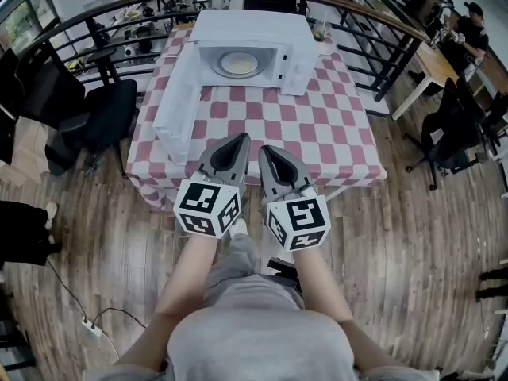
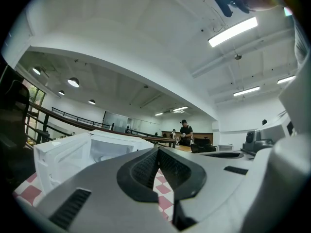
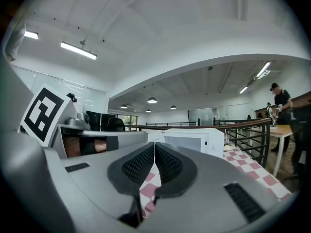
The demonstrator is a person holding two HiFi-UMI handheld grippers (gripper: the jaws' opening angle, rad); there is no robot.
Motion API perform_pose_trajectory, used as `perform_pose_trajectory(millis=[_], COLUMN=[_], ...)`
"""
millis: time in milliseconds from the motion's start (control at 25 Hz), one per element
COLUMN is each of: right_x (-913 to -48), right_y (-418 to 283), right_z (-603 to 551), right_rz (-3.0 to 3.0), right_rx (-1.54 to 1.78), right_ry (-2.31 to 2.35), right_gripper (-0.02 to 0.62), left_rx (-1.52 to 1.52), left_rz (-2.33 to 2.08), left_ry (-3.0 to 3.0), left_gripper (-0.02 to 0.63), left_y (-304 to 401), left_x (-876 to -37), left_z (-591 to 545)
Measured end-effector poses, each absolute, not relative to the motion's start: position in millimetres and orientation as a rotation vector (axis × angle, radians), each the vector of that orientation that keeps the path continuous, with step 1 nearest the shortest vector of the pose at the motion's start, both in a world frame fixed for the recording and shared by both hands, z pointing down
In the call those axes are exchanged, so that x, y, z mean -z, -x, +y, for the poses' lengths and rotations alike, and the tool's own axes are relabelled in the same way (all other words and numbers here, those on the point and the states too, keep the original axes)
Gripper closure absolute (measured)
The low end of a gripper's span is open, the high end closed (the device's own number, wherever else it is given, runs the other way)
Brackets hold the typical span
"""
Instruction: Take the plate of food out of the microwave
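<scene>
A white microwave [image 1: 248, 36] stands at the far side of the checkered table [image 1: 333, 137], its door [image 1: 176, 111] swung fully open to the left. Inside on the turntable lies a pale plate of food [image 1: 238, 63]. My left gripper [image 1: 239, 140] and right gripper [image 1: 264, 151] hover side by side over the table's near edge, well short of the microwave, both shut with nothing between the jaws. In the left gripper view the microwave [image 2: 92, 149] shows left of the tips of the left gripper [image 2: 158, 151]. In the right gripper view the microwave [image 3: 194, 139] lies just past the right gripper [image 3: 154, 145].
Black office chairs stand left [image 1: 107, 117] and right [image 1: 452, 133] of the table. A curved railing [image 1: 373, 14] runs behind it. A person [image 1: 468, 30] stands at a wooden desk far right. A small object [image 1: 321, 32] sits beside the microwave. A power strip [image 1: 91, 326] lies on the wooden floor.
</scene>
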State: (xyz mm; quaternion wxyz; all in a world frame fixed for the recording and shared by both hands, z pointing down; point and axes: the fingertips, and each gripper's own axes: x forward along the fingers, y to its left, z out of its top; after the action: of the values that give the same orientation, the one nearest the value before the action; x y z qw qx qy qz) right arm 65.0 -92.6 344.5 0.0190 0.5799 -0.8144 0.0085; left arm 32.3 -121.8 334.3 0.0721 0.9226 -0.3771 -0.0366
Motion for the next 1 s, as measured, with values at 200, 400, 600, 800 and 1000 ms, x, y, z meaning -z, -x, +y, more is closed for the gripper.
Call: perform_pose_trajectory(millis=[200,400,600,800,1000], right_x=[-349,-351,-353,-359,-364], right_y=[-77,-88,-96,-104,-112], right_z=[-128,-166,-202,-237,-271], right_rz=[-2.523,-2.524,-2.522,-2.512,-2.511], right_rx=[-0.044,-0.053,-0.062,-0.071,-0.097], right_ry=[-1.796,-1.803,-1.800,-1.794,-1.790], right_gripper=[0.569,0.569,0.569,0.569,0.569], left_rx=[0.096,0.073,0.052,0.053,0.044], left_rz=[-1.121,-1.112,-1.115,-1.116,-1.114], left_ry=[-2.768,-2.778,-2.774,-2.760,-2.755], left_gripper=[0.602,0.601,0.601,0.602,0.603], left_y=[-44,-56,-64,-70,-80], left_x=[-338,-340,-344,-350,-354], left_z=[-158,-196,-232,-270,-303])
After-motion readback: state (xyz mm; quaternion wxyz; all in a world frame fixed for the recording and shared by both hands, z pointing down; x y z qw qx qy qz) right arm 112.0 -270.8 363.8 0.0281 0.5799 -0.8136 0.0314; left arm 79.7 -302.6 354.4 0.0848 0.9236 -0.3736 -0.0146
